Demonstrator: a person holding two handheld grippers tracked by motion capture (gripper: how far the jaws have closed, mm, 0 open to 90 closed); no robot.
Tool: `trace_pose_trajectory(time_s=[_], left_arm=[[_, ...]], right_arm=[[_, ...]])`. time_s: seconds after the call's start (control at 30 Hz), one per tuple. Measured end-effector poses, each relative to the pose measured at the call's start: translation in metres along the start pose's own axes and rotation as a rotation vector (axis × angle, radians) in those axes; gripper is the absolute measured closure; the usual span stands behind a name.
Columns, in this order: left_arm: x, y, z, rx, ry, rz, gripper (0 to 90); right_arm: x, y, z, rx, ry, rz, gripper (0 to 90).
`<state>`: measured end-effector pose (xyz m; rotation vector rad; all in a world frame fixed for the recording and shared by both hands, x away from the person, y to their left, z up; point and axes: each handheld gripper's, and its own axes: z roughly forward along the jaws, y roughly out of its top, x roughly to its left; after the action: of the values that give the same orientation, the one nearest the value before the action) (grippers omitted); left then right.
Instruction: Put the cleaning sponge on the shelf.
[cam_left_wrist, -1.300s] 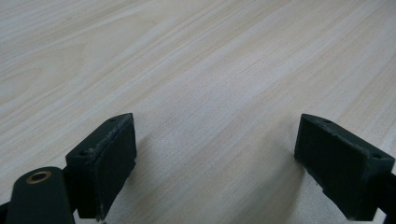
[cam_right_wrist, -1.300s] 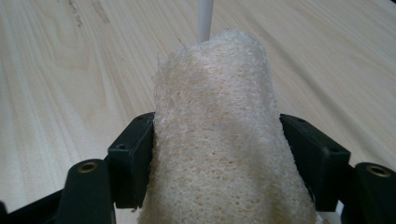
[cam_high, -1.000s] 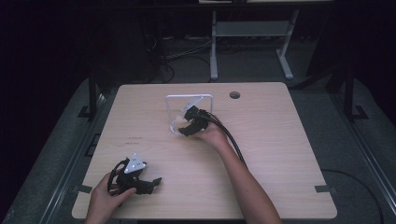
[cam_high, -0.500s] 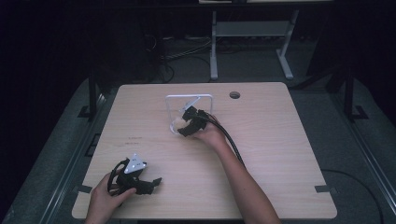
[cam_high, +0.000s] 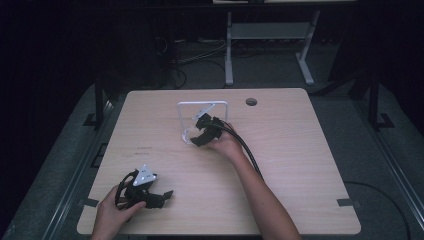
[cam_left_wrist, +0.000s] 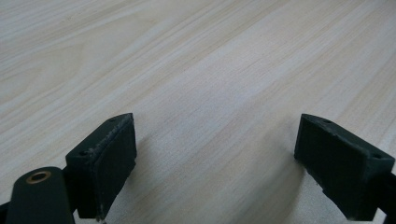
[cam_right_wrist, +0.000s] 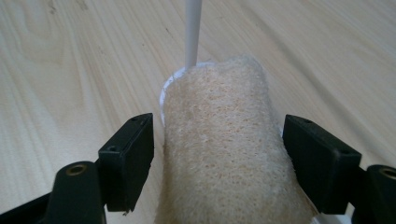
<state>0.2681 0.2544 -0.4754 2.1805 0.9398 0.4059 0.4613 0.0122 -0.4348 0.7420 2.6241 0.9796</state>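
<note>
Right tongs (cam_right_wrist: 217, 163) spread wide, one jaw on each side of a tan sponge (cam_right_wrist: 229, 149), not pressing it; a gap shows at both jaws. The sponge lies on the tabletop (cam_high: 300, 150) at the foot of a white wire stand (cam_high: 202, 120), its far end resting on the stand's white base, with a thin white upright rising just behind it. From the high view, the right tongs (cam_high: 192, 137) sit at the stand's near left corner, mid-tabletop.

Left tongs (cam_left_wrist: 215, 163) also wide, holding nothing, bare wood between the jaws; they rest low at the near left corner of the tabletop (cam_high: 162, 196).

Risks, as I judge them:
- The sponge looks soft. A squeeze may simply crush it, and it could slip free when lifted.
- The upright stands close. A push forward could knock or drag the light stand.
- The sponge overlaps the base, so the stand may come up with it.

No brand, label or writing legible anywhere.
</note>
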Motion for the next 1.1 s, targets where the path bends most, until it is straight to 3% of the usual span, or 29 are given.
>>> trace_pose_trajectory(time_s=[0.43,0.53,0.63,0.73,0.77,0.83,1.1], left_arm=[[0.0,0.0,0.0,0.003,0.0,0.002,12.2],[0.0,0.0,0.0,0.001,0.0,0.002,12.2],[0.0,0.0,0.0,0.002,0.0,0.002,12.2],[0.0,0.0,0.0,0.003,0.0,0.002,12.2],[0.0,0.0,0.0,0.002,0.0,0.002,12.2],[0.0,0.0,0.0,0.001,0.001,0.002,12.2],[0.0,0.0,0.0,0.001,0.001,0.002,12.1]], right_arm=[[0.013,0.01,-0.048,-0.088,-0.018,-0.044,29.0],[0.016,0.008,-0.056,-0.1,0.004,-0.04,37.4],[0.019,0.004,-0.06,-0.099,0.027,-0.046,54.3],[0.02,-0.002,-0.06,-0.091,0.063,-0.046,73.1],[0.02,-0.007,-0.058,-0.076,0.094,-0.041,85.9],[0.021,-0.01,-0.056,-0.074,0.093,-0.045,89.8],[0.019,-0.021,-0.042,-0.035,0.109,-0.022,90.0]])
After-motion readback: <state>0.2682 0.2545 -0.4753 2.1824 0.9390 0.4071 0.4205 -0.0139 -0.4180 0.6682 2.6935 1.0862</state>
